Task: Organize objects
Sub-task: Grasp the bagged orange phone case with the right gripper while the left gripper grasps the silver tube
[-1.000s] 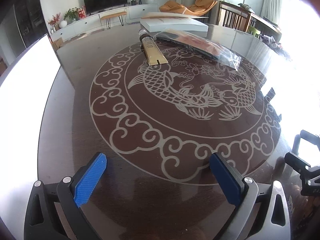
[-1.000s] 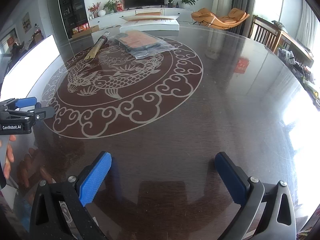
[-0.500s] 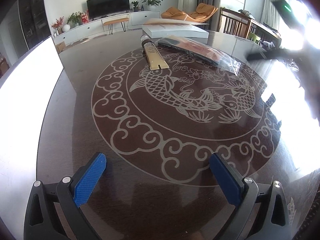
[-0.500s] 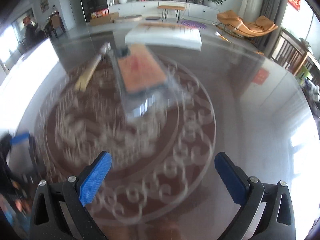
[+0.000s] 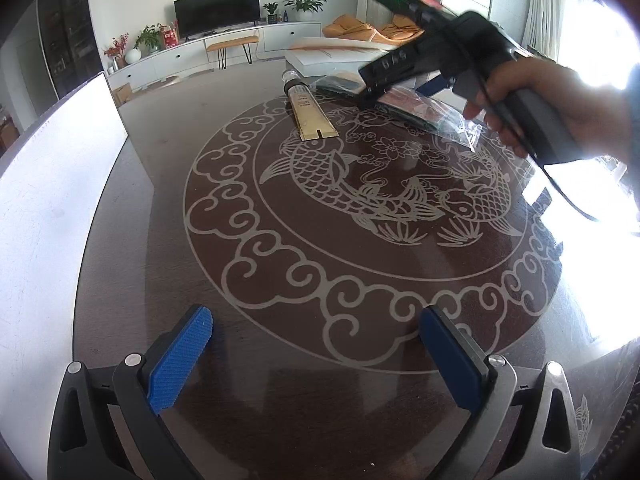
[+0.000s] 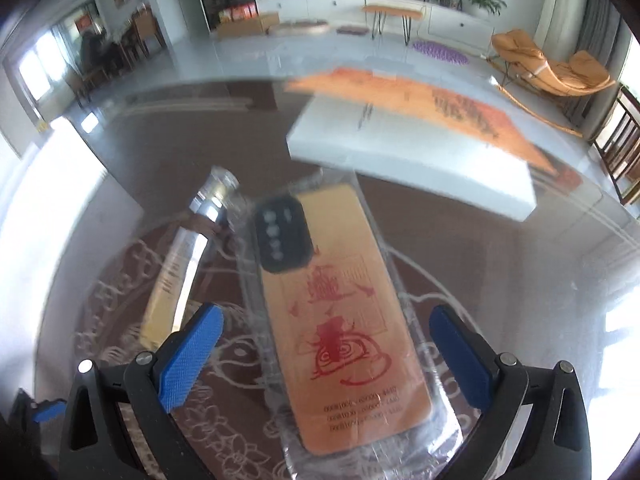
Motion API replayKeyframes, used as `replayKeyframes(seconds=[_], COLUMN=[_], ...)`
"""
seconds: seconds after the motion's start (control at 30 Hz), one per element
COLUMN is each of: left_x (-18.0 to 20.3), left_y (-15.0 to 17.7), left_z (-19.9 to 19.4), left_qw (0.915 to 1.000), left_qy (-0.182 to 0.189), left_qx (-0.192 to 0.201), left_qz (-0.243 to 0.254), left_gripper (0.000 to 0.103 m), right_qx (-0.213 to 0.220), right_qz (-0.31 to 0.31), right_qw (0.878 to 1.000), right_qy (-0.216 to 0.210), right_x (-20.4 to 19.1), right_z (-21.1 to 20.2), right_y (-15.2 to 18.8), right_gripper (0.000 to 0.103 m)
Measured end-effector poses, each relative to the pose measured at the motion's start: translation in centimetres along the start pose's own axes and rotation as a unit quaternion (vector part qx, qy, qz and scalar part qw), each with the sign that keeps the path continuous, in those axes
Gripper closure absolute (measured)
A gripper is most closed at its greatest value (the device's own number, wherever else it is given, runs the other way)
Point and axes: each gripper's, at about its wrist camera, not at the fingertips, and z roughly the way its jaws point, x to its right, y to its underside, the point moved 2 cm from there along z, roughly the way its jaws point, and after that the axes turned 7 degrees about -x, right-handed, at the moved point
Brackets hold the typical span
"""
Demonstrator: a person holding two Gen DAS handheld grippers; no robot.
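Observation:
An orange phone case in a clear plastic bag [image 6: 340,312] lies on the dark round table [image 6: 520,264]. My right gripper [image 6: 324,356] hovers open just above its near end, one blue pad to each side, touching nothing. A gold tube [image 6: 180,264] with a silver cap lies just left of the bag. In the left wrist view the tube [image 5: 312,114] and the bag [image 5: 424,108] lie at the far side, with a hand [image 5: 532,96] holding the right gripper over the bag. My left gripper [image 5: 316,360] is open and empty near the table's front edge.
A flat white box [image 6: 408,148] with an orange sheet [image 6: 400,96] on top lies behind the bag, seen also as the white box [image 5: 332,56]. The table carries a koi pattern [image 5: 360,184]. A bright white panel [image 5: 52,200] stands at its left. Chairs and a TV cabinet are beyond.
My right gripper has swept forward across the table and now hangs over the bagged phone case, entering the left wrist view. The left gripper has barely moved.

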Motion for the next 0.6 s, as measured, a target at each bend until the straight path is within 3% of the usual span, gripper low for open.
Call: replayKeyframes(seconds=[0.07,0.17,0.27,0.5,0.6], left_x=[0.0,0.0,0.0,0.0,0.0], left_y=[0.0,0.0,0.0,0.0,-1.2], left_z=[0.0,0.0,0.1,0.1,0.7], left_qw=[1.0000,1.0000,1.0000,1.0000,0.9994], left_qy=[-0.001,-0.001,-0.001,-0.001,-0.006], left_qx=[0.000,0.001,0.001,-0.001,-0.033], left_qz=[0.000,0.000,0.000,-0.001,-0.013], left_gripper=[0.000,0.000,0.000,0.000,0.000], right_qx=[0.010,0.025,0.030,0.080,0.102], right_qz=[0.007,0.026,0.045,0.122,0.139], right_qw=[1.000,0.999,0.998,0.987,0.982], right_qy=[0.013,0.022,0.027,0.063,0.073], right_x=[0.3,0.7,0.9,0.7,0.2], right_z=[0.3,-0.3,-1.0,-5.3,-7.0], right_y=[0.6,1.8,4.7,21.2,27.6], right_gripper=[0.001,0.016,0.020,0.020,0.020])
